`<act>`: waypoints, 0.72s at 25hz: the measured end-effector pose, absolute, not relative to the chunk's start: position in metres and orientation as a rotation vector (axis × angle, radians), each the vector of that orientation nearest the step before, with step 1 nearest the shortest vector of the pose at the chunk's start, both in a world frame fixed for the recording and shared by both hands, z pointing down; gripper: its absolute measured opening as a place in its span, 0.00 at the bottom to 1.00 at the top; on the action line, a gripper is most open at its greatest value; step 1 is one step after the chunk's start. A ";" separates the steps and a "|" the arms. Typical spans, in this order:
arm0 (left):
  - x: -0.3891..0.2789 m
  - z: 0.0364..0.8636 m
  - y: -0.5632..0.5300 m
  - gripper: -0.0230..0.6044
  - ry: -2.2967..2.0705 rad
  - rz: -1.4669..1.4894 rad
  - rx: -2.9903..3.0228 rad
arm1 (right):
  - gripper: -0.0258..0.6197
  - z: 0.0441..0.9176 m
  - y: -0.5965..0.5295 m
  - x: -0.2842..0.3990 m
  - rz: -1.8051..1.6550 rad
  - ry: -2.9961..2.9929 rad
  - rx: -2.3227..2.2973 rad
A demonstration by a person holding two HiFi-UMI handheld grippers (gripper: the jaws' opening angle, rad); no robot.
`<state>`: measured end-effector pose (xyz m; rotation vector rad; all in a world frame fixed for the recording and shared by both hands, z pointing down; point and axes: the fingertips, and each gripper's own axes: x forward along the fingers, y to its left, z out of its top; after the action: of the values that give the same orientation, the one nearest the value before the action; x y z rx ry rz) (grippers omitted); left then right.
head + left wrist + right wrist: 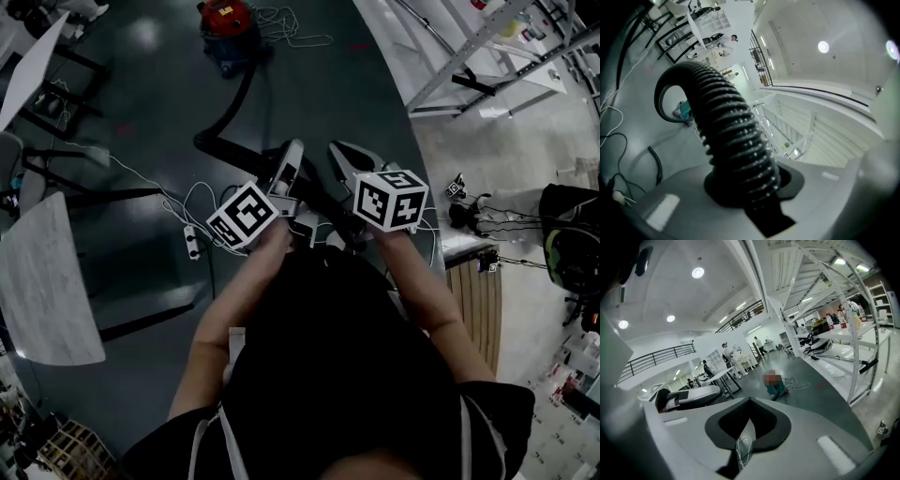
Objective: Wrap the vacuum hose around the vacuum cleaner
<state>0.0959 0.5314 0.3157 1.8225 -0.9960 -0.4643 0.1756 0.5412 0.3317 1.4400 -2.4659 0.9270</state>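
Fingers of the left gripper (746,188) clamp the vacuum hose (726,122), those of the right gripper (747,425) sit closed and empty — carry slack gently toward the far vacuum cleaner (228,26).

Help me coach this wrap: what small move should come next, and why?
Probably carry the hose, clamped in the left gripper, forward toward the vacuum cleaner. The vacuum cleaner stands well ahead on the floor, the hose lies in a loose curve from it, and the right gripper is shut and empty, so no wrapping has begun.
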 end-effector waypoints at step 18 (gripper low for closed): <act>0.106 0.301 0.480 0.21 -1.111 -0.486 1.839 | 0.19 0.341 0.545 0.212 0.888 -2.603 1.064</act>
<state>0.1064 0.4799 0.3014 1.8394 -1.1113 -0.4857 0.2123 0.5446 0.3410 1.0642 -2.6032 0.8885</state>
